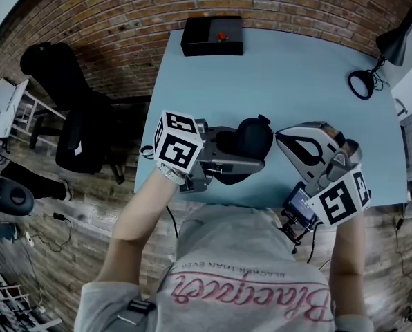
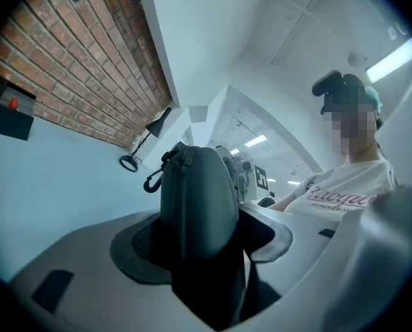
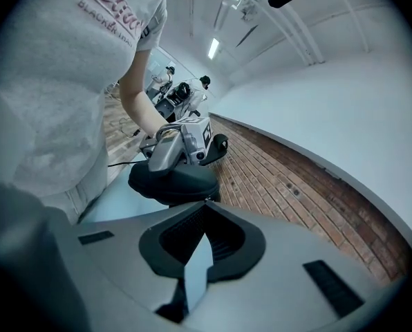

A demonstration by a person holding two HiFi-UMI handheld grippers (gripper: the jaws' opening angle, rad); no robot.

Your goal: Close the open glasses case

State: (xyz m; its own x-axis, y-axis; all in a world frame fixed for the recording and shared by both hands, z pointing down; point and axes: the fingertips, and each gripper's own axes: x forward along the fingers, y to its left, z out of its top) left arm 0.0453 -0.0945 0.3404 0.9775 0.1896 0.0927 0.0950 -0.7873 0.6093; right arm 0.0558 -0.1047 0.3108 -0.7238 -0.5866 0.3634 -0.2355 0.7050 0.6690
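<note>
The left gripper (image 1: 242,152) is clenching the black glasses case (image 2: 199,192), its two pads pressing on the case's flanks from either side, so that the case is standing on edge between them and sticking out past the fingertips. The case is being held over the near edge of the pale blue bench (image 1: 296,61), in front of the person's chest; whether it is resting on the surface I cannot tell. In the left gripper view its two shells are lying together along the seam (whether the zip is drawn all the way round is not clear). A small snap hook (image 2: 153,180) is hanging at the case's far end. The right gripper (image 3: 204,207) is facing the case from the other side and is carrying nothing: its jaws are meeting at the tips, with only a thin sliver of bench showing lower down between the pads. Those tips are sitting just beside the end of the case, though contact cannot be made out. At the far edge of the bench a black box (image 1: 213,37) is lying with a small red thing (image 1: 222,37) on top. A black desk lamp (image 1: 394,40) is leaning over the far right corner, with a black ring (image 1: 361,84) lying near it. A black office chair (image 1: 81,133) is standing on the wooden floor to the left, by the brick wall (image 1: 123,12).
</note>
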